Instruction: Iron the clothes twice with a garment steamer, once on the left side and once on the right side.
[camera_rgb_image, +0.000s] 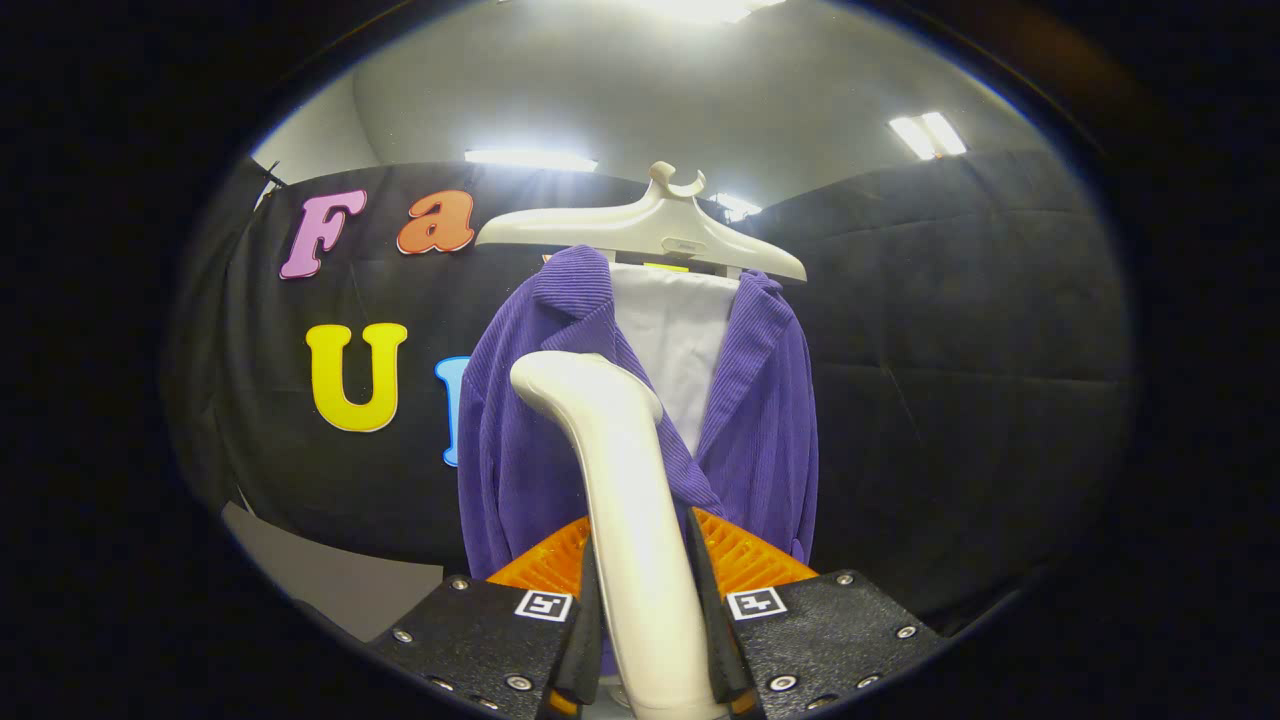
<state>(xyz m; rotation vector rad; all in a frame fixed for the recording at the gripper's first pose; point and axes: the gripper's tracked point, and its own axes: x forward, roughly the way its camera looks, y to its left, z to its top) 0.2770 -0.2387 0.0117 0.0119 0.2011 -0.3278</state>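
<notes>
**Steamer held up in front of the hanging jacket**

Nearest the camera, the gripper (645, 590) is clamped on the handle of the garment steamer (625, 500): both fingers press against the sides of the pale, smooth shaft, which rises straight up from between them. The handle curves at its top toward the left, where the rounded steamer head sits, level with the chest of the garment beyond.

Just beyond the fingers hangs a purple corduroy jacket (760, 420), its front open and its lapels folded back. The steamer head overlaps the jacket's left-hand panel as seen from here, near the lapel; whether it touches the fabric cannot be told. Between the two front panels a white lining or inner garment (675, 340) shows, running down from the collar.

The jacket hangs on a pale plastic hanger (650, 225) with a small hooked top.

Behind it stands the booth's dark cloth wall (950, 350). Above the wall is a grey ceiling (650, 90) with several bright rectangular light panels (928, 135).
</notes>
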